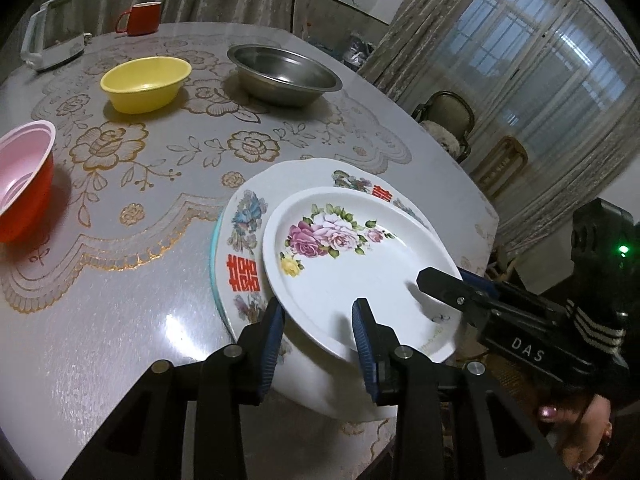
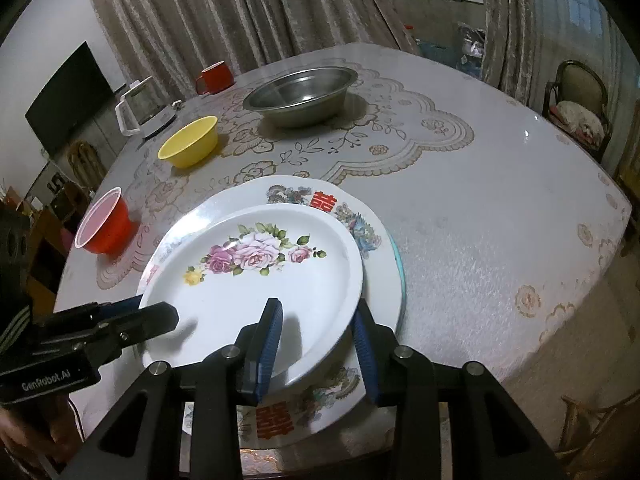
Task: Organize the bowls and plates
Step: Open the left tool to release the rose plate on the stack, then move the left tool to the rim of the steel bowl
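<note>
Left wrist view: the left gripper (image 1: 320, 322) is straddling the rose plate's (image 1: 360, 264) near rim, jaws spread; the plate is lying on a bigger plate (image 1: 240, 240) printed with red 囍. The right gripper (image 1: 452, 284), marked "DAS", is straddling the rose plate's right rim.

Right wrist view: the right gripper (image 2: 318, 328) is sitting with jaws spread across the rose plate's (image 2: 256, 280) rim; beside the plate is the left gripper (image 2: 158, 314), marked "GenRobot.AI".
</note>
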The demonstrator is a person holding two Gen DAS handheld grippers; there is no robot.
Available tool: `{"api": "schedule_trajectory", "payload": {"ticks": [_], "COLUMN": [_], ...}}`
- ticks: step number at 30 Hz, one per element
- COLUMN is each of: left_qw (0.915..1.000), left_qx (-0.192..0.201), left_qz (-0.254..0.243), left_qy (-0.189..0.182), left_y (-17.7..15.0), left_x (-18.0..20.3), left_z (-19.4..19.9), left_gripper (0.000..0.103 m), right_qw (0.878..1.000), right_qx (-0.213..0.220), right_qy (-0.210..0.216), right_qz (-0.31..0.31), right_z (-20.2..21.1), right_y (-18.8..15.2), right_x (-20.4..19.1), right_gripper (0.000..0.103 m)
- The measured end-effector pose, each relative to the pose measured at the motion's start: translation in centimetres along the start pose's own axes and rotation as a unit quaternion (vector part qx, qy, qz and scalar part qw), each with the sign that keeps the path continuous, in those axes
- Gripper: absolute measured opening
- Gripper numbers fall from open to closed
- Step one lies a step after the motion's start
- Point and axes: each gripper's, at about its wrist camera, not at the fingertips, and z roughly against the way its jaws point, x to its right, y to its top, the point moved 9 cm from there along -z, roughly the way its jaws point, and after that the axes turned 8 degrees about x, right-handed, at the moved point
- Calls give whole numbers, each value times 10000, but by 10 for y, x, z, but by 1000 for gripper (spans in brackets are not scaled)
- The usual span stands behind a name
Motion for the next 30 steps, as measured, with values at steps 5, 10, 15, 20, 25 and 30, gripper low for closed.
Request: {"api": "schedule_trajectory", "payload": {"ticks": [5,10,15,20,25,30], "left_qw": [10000,9999,9999,9998,9996,9992], "left_qx": [92,122,141,176,262,270], "left_qz": [-17,6,29,38,-75,35], "left_qy": [8,16,27,-39,94,279], "left_y": [-3,-3,-2,-1,4,10], "left_x": [0,-2,-4,-2,1,-10], "left_z": [9,16,18,17,19,18], "left_gripper": [34,36,37,48,78,87], "right_qw": [10000,10000,9999,9999,10000,9995], "right_qx": [-6,64,110,89,92,214], "right_qy": [-7,-43,-80,-47,15,168], "right_qz": [-27,-7,8,-36,-29,-150], "right_z": [2,7,11,10,8,10], "right_y": [0,2,4,4,7,16], "right_x": [1,2,4,5,4,7], "right_gripper": [36,36,36,36,36,36]}}
